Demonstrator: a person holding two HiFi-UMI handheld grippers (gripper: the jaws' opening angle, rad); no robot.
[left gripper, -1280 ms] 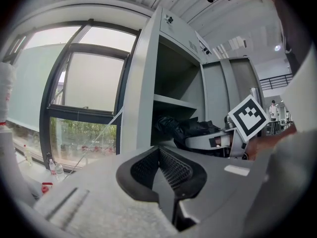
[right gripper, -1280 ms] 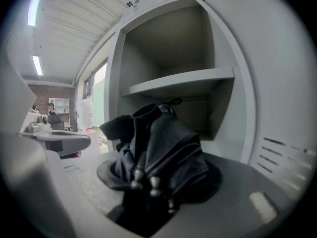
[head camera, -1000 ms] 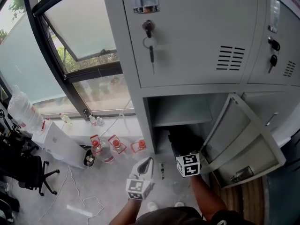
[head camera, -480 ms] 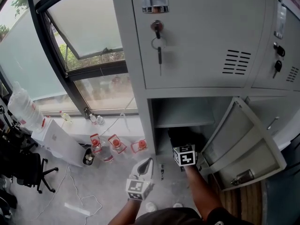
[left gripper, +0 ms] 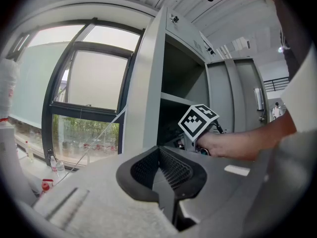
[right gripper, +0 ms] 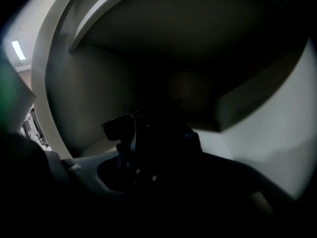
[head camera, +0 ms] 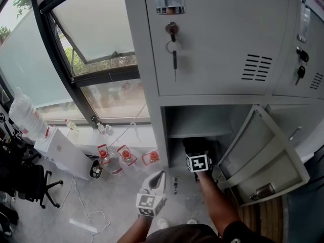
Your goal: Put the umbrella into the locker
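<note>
No. 1, locker bank [head camera: 217, 49]: grey painted sheet steel, flat and matt. The upper door is shut, with a pressed panel of louvre slots [head camera: 257, 67] and a key [head camera: 172, 30] in its round lock. A wire ring and a second key hang below it.

No. 2, lower compartment [head camera: 195, 120]: open, box-shaped and shadowed inside, crossed by a thin steel shelf [head camera: 195, 132]. Its door [head camera: 263, 153] stands swung out to the right, showing the folded edges of its inner face.

No. 3, umbrella [right gripper: 151, 138]: black fabric, folded into a short, crumpled bundle. It sits inside the lower compartment, below the shelf. Whether it touches the compartment floor is lost in the dark.

No. 4, right gripper [head camera: 197, 158]: it carries a white cube with black square markers on a bare forearm and reaches into the compartment mouth. Its jaws are set wide and clamped on the umbrella.

No. 5, left gripper [left gripper: 166, 170]: pale grey moulded body with black mesh-textured pads. Its jaws are closed together on nothing. It is held outside the locker, to the left of the right gripper, above the floor.

No. 6, floor [head camera: 116, 201]: pale grey, with a loose white cable [head camera: 86, 209] and clear, red-topped bottles [head camera: 125, 155] near the window.

No. 7, window [head camera: 101, 34]: black metal frame with a frosted pane tilted open.
</note>
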